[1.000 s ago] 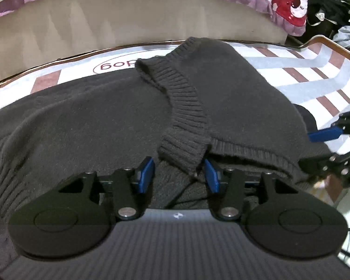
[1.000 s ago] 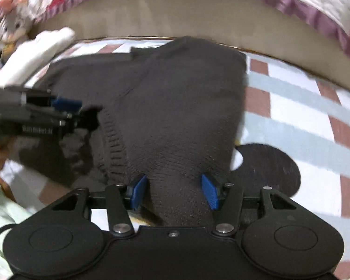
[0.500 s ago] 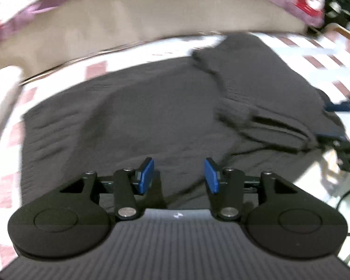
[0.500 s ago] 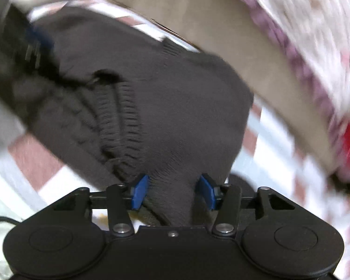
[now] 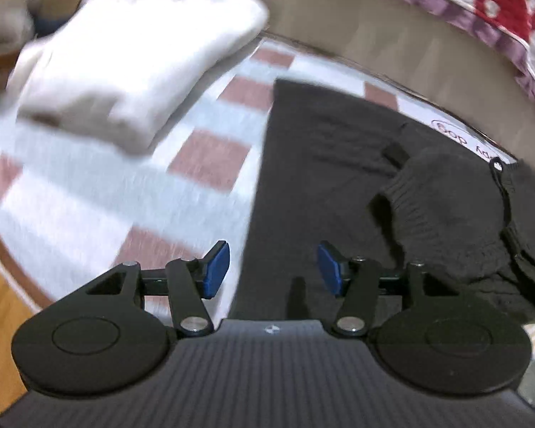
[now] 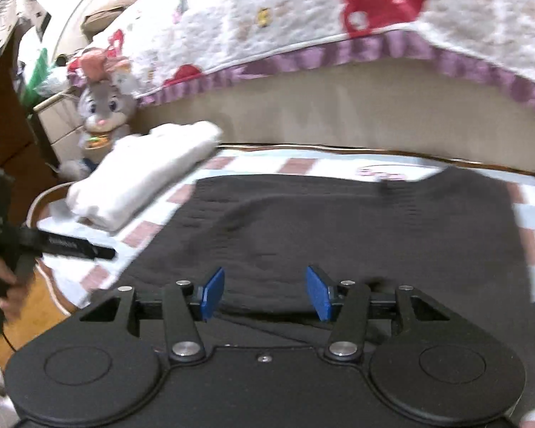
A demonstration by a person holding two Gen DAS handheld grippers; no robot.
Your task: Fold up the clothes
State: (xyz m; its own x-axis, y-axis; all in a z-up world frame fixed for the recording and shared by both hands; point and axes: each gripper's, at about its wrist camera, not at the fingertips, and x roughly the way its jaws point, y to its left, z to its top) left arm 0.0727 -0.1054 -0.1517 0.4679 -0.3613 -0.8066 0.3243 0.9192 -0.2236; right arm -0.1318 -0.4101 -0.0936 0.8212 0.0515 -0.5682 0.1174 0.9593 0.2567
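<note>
With the jaws of your left gripper (image 5: 273,267) having just spread apart and those of your right gripper (image 6: 265,292) also parted and empty, the dark knit sweater (image 6: 356,235) lay loose on the striped mat (image 5: 89,192), and its bunched sleeve (image 5: 442,210) risked unfolding if your next grab snagged it.

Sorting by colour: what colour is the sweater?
Dark charcoal grey sweater, clearest in the right wrist view.

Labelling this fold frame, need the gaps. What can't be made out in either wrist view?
- Sweater near hem: right wrist view, behind the right gripper body.
- Sweater's right side: left wrist view, cut by the frame edge, bunched sleeve over it.
- White stack: motion blur in both views, item count unclear.
- Mat lettering: too small, partly under the sweater.
- Left gripper: jaws apart, nothing between them.
</note>
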